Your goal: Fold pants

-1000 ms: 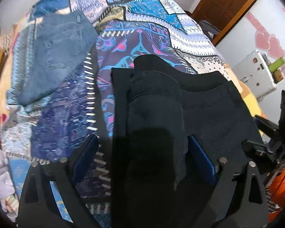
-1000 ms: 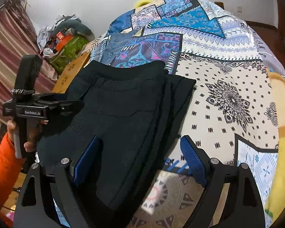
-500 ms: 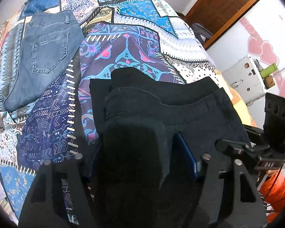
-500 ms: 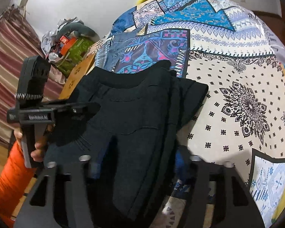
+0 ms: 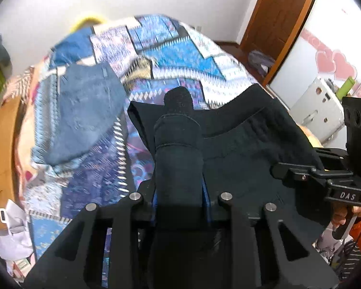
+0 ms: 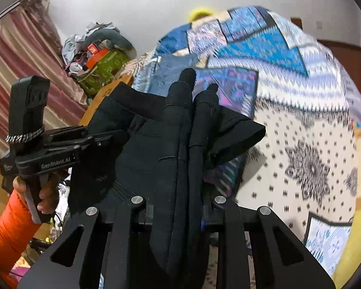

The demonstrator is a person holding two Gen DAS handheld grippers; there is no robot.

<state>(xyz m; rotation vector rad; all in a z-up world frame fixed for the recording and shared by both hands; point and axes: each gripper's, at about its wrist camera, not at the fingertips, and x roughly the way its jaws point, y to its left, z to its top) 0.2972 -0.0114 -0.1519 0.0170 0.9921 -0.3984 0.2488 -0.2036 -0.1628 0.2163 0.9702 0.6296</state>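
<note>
Black pants [image 5: 240,149] bunched between both grippers' fingers, left gripper [image 5: 179,192] just closed, clamped on one fold, right gripper [image 6: 178,202] clamped on another, cloth lifted off bed [image 6: 312,125]

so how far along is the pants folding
Done: the black pants already lie doubled in layers, and blue jeans sit folded farther up the bed.
In hand: the left gripper and right gripper have just closed on bunched black cloth.
Left: carry that edge over and lay it flat.
</note>
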